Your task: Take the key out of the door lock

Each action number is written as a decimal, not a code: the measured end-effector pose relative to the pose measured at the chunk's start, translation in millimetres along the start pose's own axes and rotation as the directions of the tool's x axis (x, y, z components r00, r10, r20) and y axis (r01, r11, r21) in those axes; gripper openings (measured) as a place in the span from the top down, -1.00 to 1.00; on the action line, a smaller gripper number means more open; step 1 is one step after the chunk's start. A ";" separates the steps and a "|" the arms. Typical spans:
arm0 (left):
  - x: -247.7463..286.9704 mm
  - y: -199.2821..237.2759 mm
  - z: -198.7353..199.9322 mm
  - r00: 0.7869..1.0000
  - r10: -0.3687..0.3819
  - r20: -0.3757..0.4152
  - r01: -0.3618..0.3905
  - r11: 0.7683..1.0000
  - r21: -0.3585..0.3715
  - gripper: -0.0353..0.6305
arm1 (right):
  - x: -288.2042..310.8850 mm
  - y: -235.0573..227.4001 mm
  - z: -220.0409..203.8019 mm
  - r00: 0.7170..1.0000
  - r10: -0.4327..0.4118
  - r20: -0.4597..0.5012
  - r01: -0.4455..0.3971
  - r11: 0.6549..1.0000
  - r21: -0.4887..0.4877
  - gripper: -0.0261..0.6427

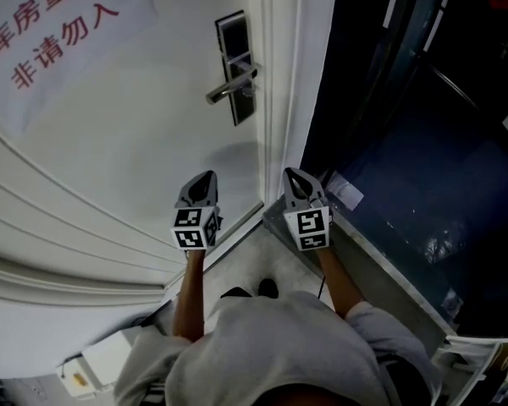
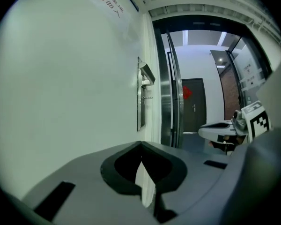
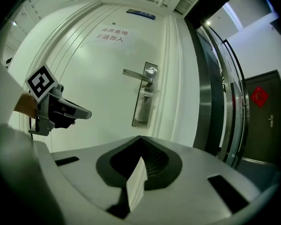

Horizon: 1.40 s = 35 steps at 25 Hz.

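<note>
Holding left tongs (image 1: 207, 176) and right tongs (image 1: 293, 172) shut and empty, we are well apart from the lock (image 3: 143, 104). The key (image 3: 145, 98) is not yet gripped.

One white door (image 1: 110, 142), one handle (image 1: 229, 87), one lock plate (image 1: 230, 32), one key (image 3: 145, 98) (tiny, barely made out), one paper notice (image 1: 51, 32), one dark door (image 3: 264, 118), and two grippers: left gripper (image 1: 205, 178), right gripper (image 1: 295, 174).
</note>
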State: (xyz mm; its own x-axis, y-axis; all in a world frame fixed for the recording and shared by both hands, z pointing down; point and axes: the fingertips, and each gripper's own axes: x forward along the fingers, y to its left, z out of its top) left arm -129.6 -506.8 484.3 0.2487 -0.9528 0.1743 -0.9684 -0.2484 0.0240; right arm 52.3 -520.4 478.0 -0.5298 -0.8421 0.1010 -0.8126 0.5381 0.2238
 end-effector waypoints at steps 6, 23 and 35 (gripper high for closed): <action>9.7 15.1 4.1 1.000 -0.017 0.004 0.017 1.000 0.003 0.84 | 20.5 6.8 2.3 1.000 0.001 -0.009 -0.001 1.000 -0.005 0.85; 28.4 41.7 11.4 0.995 -0.102 0.013 0.102 0.995 0.019 0.84 | 62.6 22.8 25.3 0.998 -0.063 -0.001 0.063 0.998 -0.021 0.85; 30.2 47.0 11.9 0.994 -0.111 0.022 0.111 0.994 0.003 0.84 | 89.9 7.5 76.0 0.996 -0.058 0.074 0.067 0.990 -0.126 0.85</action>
State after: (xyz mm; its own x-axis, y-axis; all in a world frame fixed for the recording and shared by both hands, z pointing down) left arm -167.4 -549.4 479.0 0.3550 -0.9229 0.1491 -0.9347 -0.3530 0.0402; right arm -19.9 -589.3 415.1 -0.4982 -0.8669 0.0160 -0.8091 0.4715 0.3507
